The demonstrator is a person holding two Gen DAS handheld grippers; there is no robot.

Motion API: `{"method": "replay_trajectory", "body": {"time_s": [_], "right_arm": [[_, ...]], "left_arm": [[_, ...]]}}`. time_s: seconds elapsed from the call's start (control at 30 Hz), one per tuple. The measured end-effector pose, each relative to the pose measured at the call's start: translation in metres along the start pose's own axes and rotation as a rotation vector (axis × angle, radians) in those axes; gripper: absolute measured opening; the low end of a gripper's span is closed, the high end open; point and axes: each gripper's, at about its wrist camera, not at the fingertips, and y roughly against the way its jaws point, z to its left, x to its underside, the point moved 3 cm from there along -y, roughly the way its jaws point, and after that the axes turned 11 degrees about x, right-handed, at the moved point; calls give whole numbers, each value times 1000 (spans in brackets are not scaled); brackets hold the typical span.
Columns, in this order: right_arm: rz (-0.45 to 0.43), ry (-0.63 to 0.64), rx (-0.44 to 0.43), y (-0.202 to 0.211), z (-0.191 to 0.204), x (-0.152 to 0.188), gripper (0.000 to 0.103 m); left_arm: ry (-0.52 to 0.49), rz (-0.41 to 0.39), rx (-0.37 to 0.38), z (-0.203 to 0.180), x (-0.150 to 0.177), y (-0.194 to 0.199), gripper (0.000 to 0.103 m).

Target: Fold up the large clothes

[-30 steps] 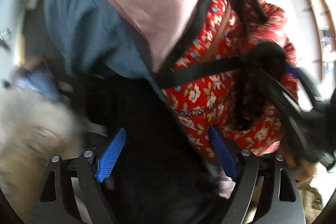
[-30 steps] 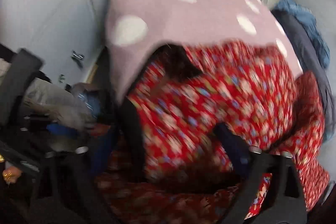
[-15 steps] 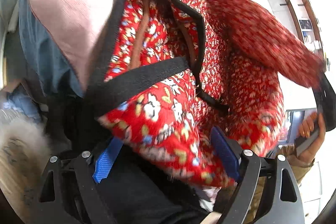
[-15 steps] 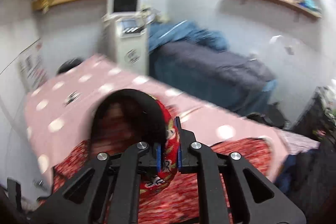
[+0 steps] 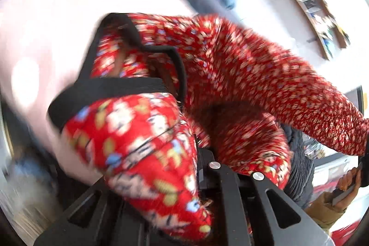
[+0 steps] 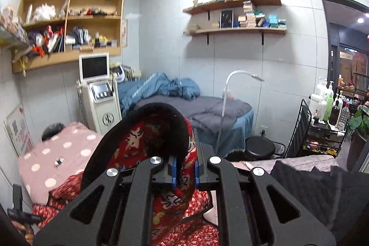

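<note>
A red floral padded jacket with black trim (image 5: pixel 230 75) hangs between both grippers above a pink polka-dot bed (image 6: pixel 50 158). My left gripper (image 5: pixel 196 167) is shut on a fold of the jacket, which bulges over its fingers and hides the pads. My right gripper (image 6: pixel 184 171) is shut on the jacket's black-trimmed edge (image 6: pixel 156 130), held up high; the rest of the jacket trails down toward the bed (image 6: pixel 64 190). The left wrist view is blurred.
A white machine with a screen (image 6: pixel 99 93) stands behind the pink bed. A grey-blue bed with a blue quilt (image 6: pixel 196 107), a black stool (image 6: pixel 260 149), a bottle cart (image 6: pixel 322 121) and wall shelves (image 6: pixel 235 15) fill the room. Dark cloth (image 6: pixel 311 186) lies at right.
Both grippers closed on the jacket and lifted it off the bed. The right gripper rose and tilted up toward the room; the left one swung up with its fold.
</note>
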Motion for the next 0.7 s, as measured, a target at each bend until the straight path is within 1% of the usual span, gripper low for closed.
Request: {"method": "replay_trajectory", "body": {"time_s": [0.03, 0.07, 0.13, 0.17, 0.2, 0.23, 0.27, 0.3, 0.33, 0.47, 0.5, 0.53, 0.57, 0.6, 0.63, 0.67, 0.7], "right_arm": [[-21, -12, 2, 10, -10, -9, 11], [-47, -22, 9, 23, -21, -15, 10], [-115, -44, 35, 51, -44, -33, 10], [-157, -54, 57, 67, -56, -42, 10], [-199, -65, 81, 84, -68, -48, 9], [-238, -76, 102, 99, -77, -57, 9], [-272, -86, 119, 115, -87, -61, 9], [-316, -105, 137, 134, -102, -68, 9], [-347, -122, 150, 150, -113, -73, 9], [-434, -192, 178, 201, -160, -95, 9], [-452, -186, 202, 210, -167, -100, 9], [-487, -176, 249, 219, -175, -107, 8], [-522, -170, 300, 228, -184, -111, 0], [-551, -172, 358, 234, -196, -119, 0], [-559, -187, 401, 235, -208, -126, 0], [-543, -213, 415, 230, -223, -133, 0], [-490, -253, 396, 215, -240, -139, 0]], "left_arm": [[-93, -43, -10, -27, -13, 12, 11], [-160, -76, -20, -47, -21, 21, 11], [-294, -165, -5, -91, -37, 48, 10], [-331, -196, 5, -105, -42, 58, 10], [-387, -244, 22, -124, -50, 76, 10], [-417, -270, 28, -133, -53, 85, 10], [-477, -319, 37, -153, -58, 103, 10], [-505, -340, 44, -163, -62, 110, 10], [-539, -372, 56, -177, -66, 125, 10], [-597, -426, 125, -213, -77, 168, 10], [-640, -443, 128, -225, -80, 179, 10], [-685, -458, 122, -237, -85, 187, 10], [-713, -460, 121, -253, -87, 182, 10], [-738, -453, 132, -267, -93, 183, 10], [-746, -441, 144, -279, -101, 179, 10], [-749, -419, 148, -285, -109, 170, 10], [-748, -404, 152, -289, -113, 163, 10]]}}
